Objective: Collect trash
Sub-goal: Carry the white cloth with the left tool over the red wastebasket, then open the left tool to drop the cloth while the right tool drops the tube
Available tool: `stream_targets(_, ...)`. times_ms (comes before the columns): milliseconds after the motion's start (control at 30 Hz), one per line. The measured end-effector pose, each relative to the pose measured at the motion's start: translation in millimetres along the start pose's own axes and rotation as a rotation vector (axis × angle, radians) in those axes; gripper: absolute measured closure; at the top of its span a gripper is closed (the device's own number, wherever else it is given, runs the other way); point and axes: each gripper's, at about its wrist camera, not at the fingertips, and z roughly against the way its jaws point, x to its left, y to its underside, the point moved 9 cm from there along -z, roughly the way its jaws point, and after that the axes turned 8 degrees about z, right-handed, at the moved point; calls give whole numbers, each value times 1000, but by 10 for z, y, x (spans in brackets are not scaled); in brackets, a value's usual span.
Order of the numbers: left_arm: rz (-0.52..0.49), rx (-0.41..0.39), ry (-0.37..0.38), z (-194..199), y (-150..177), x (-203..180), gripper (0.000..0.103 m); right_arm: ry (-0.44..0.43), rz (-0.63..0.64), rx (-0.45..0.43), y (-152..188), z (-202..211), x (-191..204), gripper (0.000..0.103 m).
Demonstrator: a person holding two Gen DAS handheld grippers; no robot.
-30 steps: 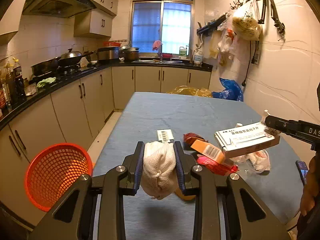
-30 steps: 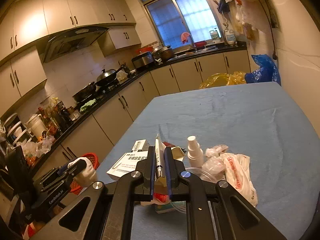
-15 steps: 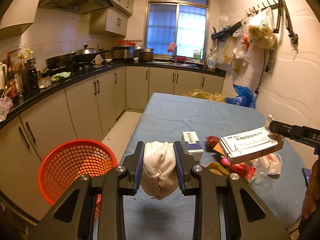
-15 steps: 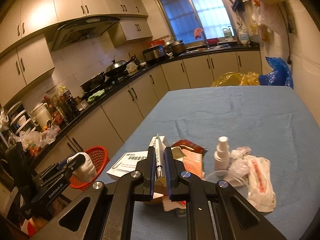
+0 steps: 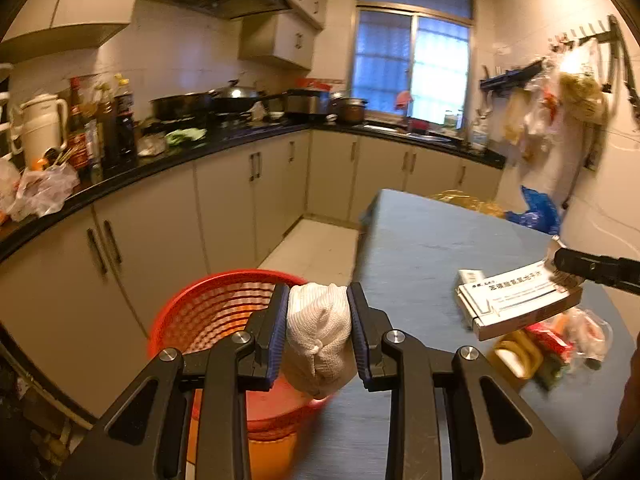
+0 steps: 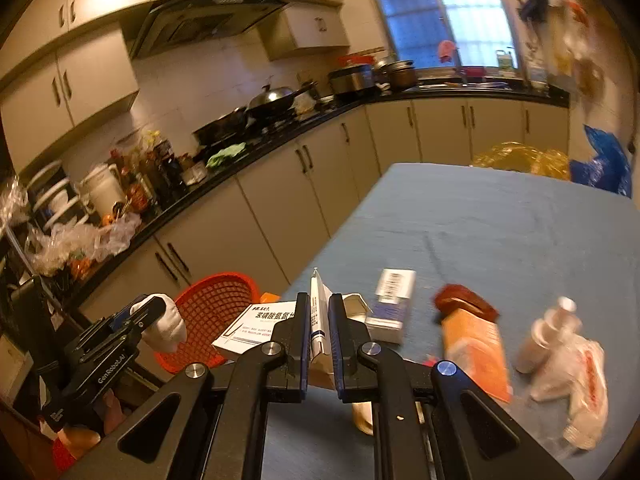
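While clamped on a white wad (image 5: 320, 338), the left gripper (image 5: 319, 334) hung above the red basket (image 5: 216, 308) beside the table (image 5: 420, 248). Right wrist view: right gripper (image 6: 319, 334) pinched a flat box (image 6: 319, 320) edge-on over table litter; basket sat left.

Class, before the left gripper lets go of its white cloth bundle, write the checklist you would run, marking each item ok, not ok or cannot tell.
1. Left gripper shut on the white cloth bundle: ok.
2. Round red mesh plastic basket open, mouth up: ok.
3. Bundle fully over the basket mouth: cannot tell; it sits near the rim beside the blue-covered table.
4. Right gripper clear of the basket: ok.
5. Right gripper's flat white printed box firmly held: ok.
6. Room left inside the basket: cannot tell.
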Motion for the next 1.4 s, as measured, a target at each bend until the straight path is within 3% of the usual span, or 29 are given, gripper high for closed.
stream_targets(367,63,90,-94,-435,150,675,75,-32,90,95,-144,-865,633,93)
stream_targets(600,73,109,-127,-557,226,867,75,-43,123,141,-179,-1334,927,93)
stream_targets(733,92,115,-126,-588,255,932,67,-69,129,165,-186,-1521,1062,90)
stream_targets(833,95,103,-127,-561,238,950,53,-91,135,152,-201,-1515,1122,80)
stream_targets(933,92,93,-120,-518,225,922,48,-99,127,133,-216,-1437,1114,67)
stream_targets(1167,84,83,-69,-410,172,671,47,-83,95,96,-153,-1076,913,65)
stream_targets(1400,-16,68,70,-338,108,-40,45,-15,53,62,-59,-610,480,64)
